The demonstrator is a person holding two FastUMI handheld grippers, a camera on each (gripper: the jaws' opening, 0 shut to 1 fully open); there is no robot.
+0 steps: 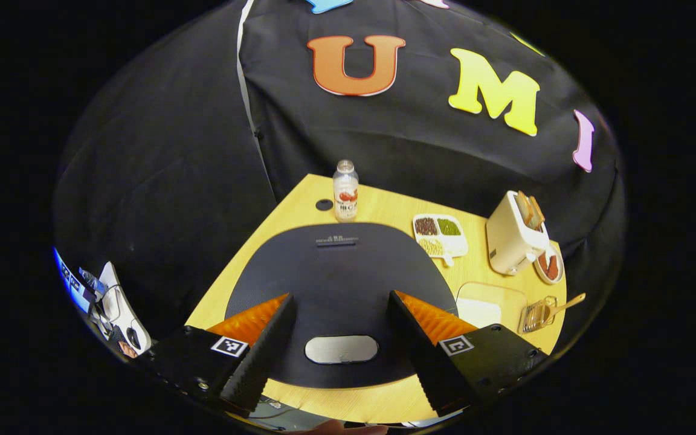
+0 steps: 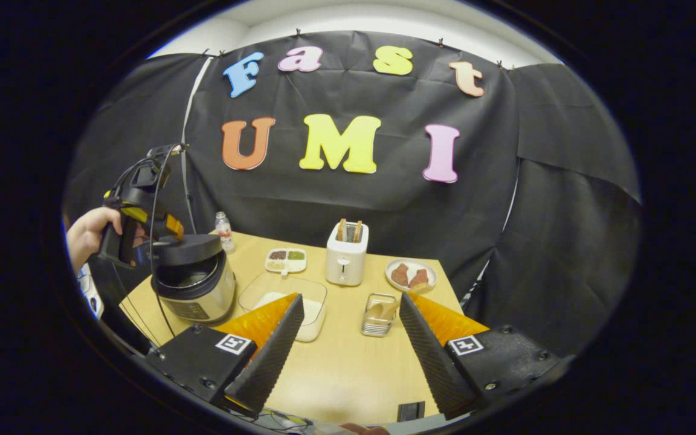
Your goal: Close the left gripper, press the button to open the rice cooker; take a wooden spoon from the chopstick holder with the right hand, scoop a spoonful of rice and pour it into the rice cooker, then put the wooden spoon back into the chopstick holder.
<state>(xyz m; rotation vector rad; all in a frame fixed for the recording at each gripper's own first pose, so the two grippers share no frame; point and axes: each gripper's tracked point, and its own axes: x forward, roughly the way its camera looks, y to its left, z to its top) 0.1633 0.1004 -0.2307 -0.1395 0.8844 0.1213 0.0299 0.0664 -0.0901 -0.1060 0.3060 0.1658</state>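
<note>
In the left gripper view the left gripper (image 1: pixel 342 347) has its fingers apart and holds nothing. Directly between and under the fingers is the dark lid of the rice cooker (image 1: pixel 339 272), and the oblong silver button (image 1: pixel 341 349) lies in the gap between the two fingertips, touched by neither. Beyond the right finger lie the clear rice container (image 1: pixel 486 302) and the chopstick holder (image 1: pixel 536 315), with the wooden spoon (image 1: pixel 567 302) sticking out of it.

In the right gripper view the right gripper (image 2: pixel 348 356) also has its fingers apart, with nothing between them, above the wooden surface (image 2: pixel 348 368). The chopstick holder stands just ahead of the gap, nearer the right finger. The rice container is partly behind the left finger. The rice cooker stands farther beyond the left finger, with a hand (image 2: pixel 88 235) holding the other gripper over it.
</note>
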